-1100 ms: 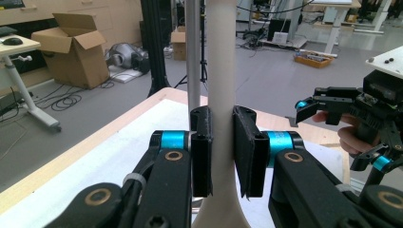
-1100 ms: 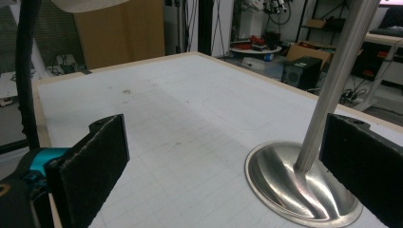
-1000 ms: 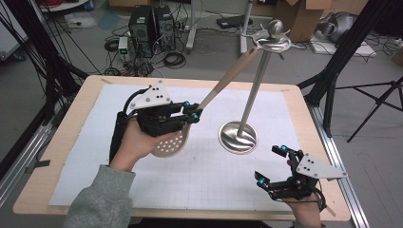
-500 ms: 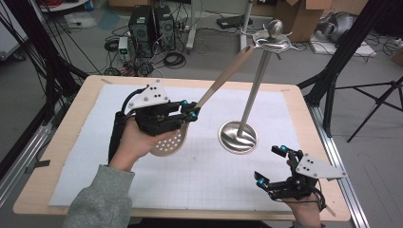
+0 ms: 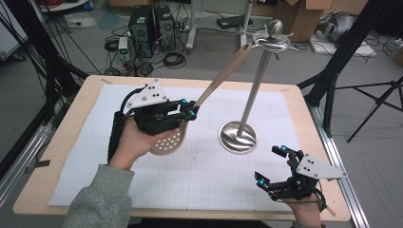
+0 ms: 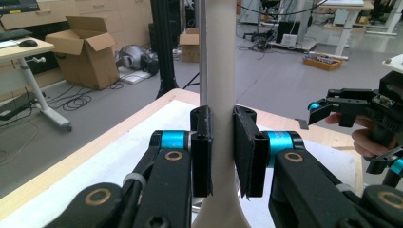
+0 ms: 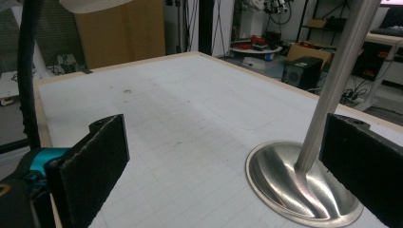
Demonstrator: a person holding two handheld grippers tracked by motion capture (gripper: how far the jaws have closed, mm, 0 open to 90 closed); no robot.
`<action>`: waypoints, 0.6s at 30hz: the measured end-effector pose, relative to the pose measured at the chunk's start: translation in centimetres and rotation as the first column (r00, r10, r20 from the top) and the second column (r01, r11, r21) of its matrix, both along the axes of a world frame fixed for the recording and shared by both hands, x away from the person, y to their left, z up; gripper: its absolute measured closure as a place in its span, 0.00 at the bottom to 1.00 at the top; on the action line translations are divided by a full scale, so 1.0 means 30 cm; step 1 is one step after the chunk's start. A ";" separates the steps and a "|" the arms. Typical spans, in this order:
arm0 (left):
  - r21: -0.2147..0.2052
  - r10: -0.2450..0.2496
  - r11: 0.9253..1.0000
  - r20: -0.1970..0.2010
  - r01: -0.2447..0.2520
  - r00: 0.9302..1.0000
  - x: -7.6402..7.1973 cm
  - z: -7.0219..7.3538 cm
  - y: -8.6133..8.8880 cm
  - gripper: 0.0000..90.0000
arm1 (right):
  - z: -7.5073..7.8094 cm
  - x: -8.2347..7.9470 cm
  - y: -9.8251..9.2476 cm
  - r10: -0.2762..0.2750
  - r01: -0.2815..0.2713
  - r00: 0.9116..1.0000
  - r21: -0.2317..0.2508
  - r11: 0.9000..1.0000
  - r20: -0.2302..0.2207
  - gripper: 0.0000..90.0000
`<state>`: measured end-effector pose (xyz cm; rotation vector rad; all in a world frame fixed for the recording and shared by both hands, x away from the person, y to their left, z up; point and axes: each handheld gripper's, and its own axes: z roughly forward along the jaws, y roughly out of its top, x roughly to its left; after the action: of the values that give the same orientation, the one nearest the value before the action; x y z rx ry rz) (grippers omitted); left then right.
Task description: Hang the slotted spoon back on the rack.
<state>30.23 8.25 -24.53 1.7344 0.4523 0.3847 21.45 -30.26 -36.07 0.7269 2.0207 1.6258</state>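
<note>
High view overhead, facing forward; claw views low, sharing table

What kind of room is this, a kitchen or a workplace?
Most likely a lab or workshop, not a kitchen: computer towers and loose cables sit on the floor, open cardboard boxes stand about, and black frame poles surround the table.
</note>
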 end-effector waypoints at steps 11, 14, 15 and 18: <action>-0.007 -0.002 1.000 -0.008 0.002 1.000 0.012 -0.005 -0.005 0.86 | -0.001 -0.001 -0.005 0.002 -0.002 1.000 0.004 1.000 -0.002 0.02; 0.000 -0.005 1.000 -0.012 0.005 1.000 0.015 -0.007 -0.012 0.86 | -0.001 -0.002 -0.009 0.000 0.000 1.000 0.006 1.000 -0.005 0.02; 0.000 -0.003 1.000 -0.011 0.003 1.000 0.016 -0.008 -0.015 0.86 | -0.001 -0.002 -0.009 -0.001 0.001 1.000 0.007 1.000 -0.003 0.02; 0.002 0.002 1.000 -0.019 -0.002 1.000 0.020 -0.012 -0.019 0.86 | 0.001 -0.003 -0.010 0.000 0.000 1.000 0.009 1.000 -0.001 0.02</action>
<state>30.84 7.68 -24.88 1.7406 0.4674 0.3702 21.35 -30.55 -36.05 0.7309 2.0152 1.6360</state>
